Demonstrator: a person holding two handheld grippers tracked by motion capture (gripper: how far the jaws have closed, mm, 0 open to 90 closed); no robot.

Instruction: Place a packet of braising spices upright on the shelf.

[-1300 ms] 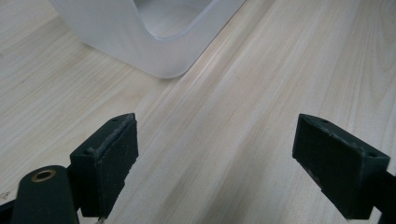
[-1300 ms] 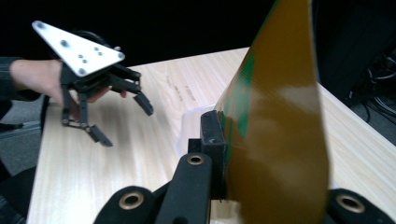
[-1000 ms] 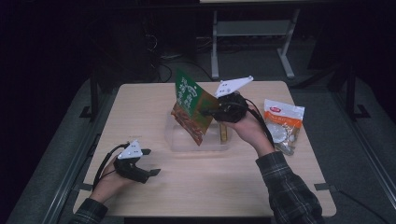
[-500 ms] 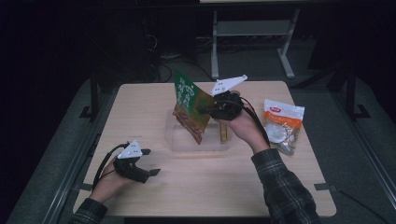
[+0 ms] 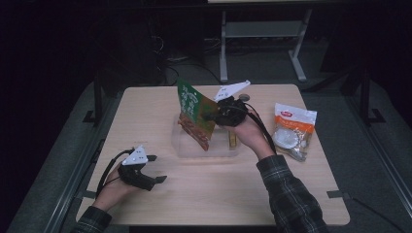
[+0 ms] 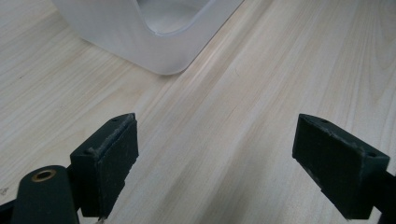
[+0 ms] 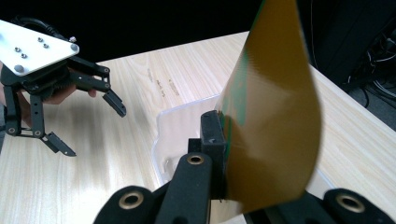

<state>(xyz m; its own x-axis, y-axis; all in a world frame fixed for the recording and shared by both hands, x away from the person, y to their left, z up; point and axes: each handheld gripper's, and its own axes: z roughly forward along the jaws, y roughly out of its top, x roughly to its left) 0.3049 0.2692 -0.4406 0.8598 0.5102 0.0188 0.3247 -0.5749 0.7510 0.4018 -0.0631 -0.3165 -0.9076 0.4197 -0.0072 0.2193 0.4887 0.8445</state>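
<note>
While the right claw (image 5: 210, 115) stays out of it, clenched on the edge of a green and orange snack bag (image 5: 196, 114), the landmark here is the clear plastic bin (image 5: 180, 145) at the middle of the table (image 5: 223, 194). The bag stands upright and tilted over the bin, its lower corner down inside the bin's near left part; in the right gripper view the black pad (image 7: 214, 140) presses flat against the bag's yellow back (image 7: 271, 116), with the bin's rim (image 7: 161, 121) just below. The left claw (image 5: 156, 169) rests on the table near the bin's front left corner, well apart from the bag, its jaws released and spread wide with nothing between them; the left gripper view shows bare wood between the pads (image 6: 112, 158) and the bin's rounded corner (image 6: 159, 56) ahead. A white and orange packet (image 5: 293, 130) lies flat on the table to the right of the bin, near the person's right forearm.
</note>
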